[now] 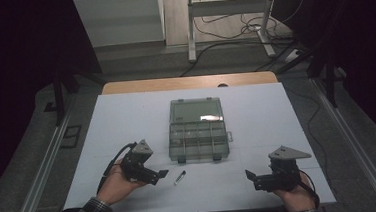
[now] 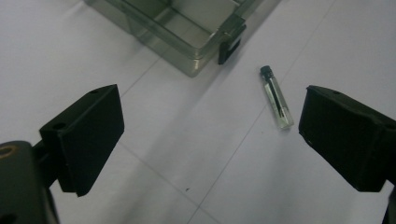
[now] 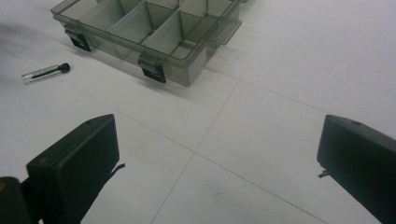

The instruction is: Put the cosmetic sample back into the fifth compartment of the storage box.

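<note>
Small clear glass vial with a black cap (image 1: 180,177) lies flat on the white desk (image 1: 127,120) near its front edge, just in front of the open smoky-grey plastic compartment box (image 1: 198,141). Left gripper (image 1: 157,175) gapes, empty, nearest the vial. Right gripper (image 1: 252,178) likewise empty — jaws apart. Judgement: straddle the vial's middle, crosswise, before closing.

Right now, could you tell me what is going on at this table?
A person sits at a white table with a two-jaw gripper in each hand. Both the left gripper and the right gripper are open and hold nothing. A clear compartment box lies in the middle with its lid folded open. A small glass vial with a black cap lies on the table just in front of the box, nearer the left gripper. Nothing is being gripped yet.
</note>
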Action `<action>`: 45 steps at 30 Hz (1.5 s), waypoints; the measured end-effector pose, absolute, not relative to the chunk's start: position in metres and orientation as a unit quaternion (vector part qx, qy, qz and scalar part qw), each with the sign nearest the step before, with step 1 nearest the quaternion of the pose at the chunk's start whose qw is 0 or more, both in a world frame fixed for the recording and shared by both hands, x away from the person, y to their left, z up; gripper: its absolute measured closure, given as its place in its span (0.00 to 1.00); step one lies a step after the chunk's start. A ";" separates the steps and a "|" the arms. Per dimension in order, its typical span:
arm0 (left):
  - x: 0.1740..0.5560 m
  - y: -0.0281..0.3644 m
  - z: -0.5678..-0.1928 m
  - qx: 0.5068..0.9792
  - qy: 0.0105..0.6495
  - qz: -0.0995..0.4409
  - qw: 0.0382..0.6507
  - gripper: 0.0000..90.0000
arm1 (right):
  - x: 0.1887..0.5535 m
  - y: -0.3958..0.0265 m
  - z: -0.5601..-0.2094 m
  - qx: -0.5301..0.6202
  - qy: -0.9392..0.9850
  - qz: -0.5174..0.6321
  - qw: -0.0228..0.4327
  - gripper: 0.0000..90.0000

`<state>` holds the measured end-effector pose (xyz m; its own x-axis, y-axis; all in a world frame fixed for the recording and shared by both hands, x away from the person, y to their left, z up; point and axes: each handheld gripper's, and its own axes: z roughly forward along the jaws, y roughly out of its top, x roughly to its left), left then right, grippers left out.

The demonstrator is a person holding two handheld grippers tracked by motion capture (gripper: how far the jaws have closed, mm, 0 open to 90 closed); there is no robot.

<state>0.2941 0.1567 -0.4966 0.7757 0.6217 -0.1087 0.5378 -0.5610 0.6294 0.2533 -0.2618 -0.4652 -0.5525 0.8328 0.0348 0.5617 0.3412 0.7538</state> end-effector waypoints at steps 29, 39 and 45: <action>0.290 0.099 -0.522 0.930 0.240 0.038 0.274 0.90 | 0.254 -0.262 -0.465 0.437 0.800 0.371 0.179 0.00; 0.294 0.102 -0.519 0.923 0.256 0.011 0.288 0.90 | 0.254 -0.262 -0.466 0.435 0.801 0.371 0.176 0.00; 0.295 0.105 -0.514 0.914 0.267 0.008 0.305 0.90 | 0.254 -0.262 -0.466 0.435 0.801 0.372 0.176 0.00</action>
<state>0.2950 0.1052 -0.5140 0.8574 0.4932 -0.1471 0.4828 -0.6718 0.5617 0.2542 -0.2616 -0.4655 -0.5599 0.8276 0.0404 0.5655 0.3460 0.7487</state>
